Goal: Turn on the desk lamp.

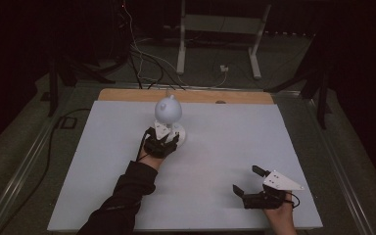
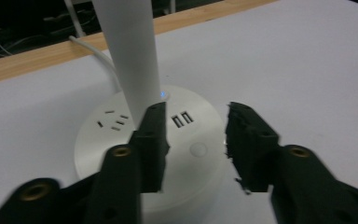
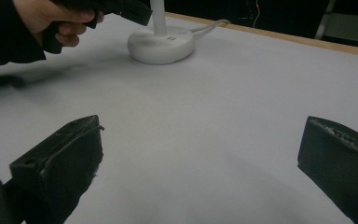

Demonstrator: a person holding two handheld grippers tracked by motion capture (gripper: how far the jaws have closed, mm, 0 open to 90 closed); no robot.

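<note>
A white desk lamp stands at the table's far middle, with a round head (image 1: 168,110) over a disc base (image 1: 179,135). In the left gripper view the base (image 2: 102,140) carries socket slots, two USB ports (image 2: 182,119), a small blue light (image 2: 163,94) and a round button (image 2: 198,149). The lamp stem (image 2: 130,51) rises just behind one jaw. My left gripper (image 2: 196,128) hovers open over the base's near side, nothing between its jaws. My right gripper (image 1: 246,179) rests open and holds nothing at the near right; the lamp base (image 3: 161,44) lies far ahead of it.
A white sheet (image 1: 225,147) covers the table, with a wooden strip (image 1: 127,95) along the far edge. The lamp's white cable (image 2: 93,51) runs off over that edge. Beyond the table are floor cables and a white stand frame (image 1: 220,29).
</note>
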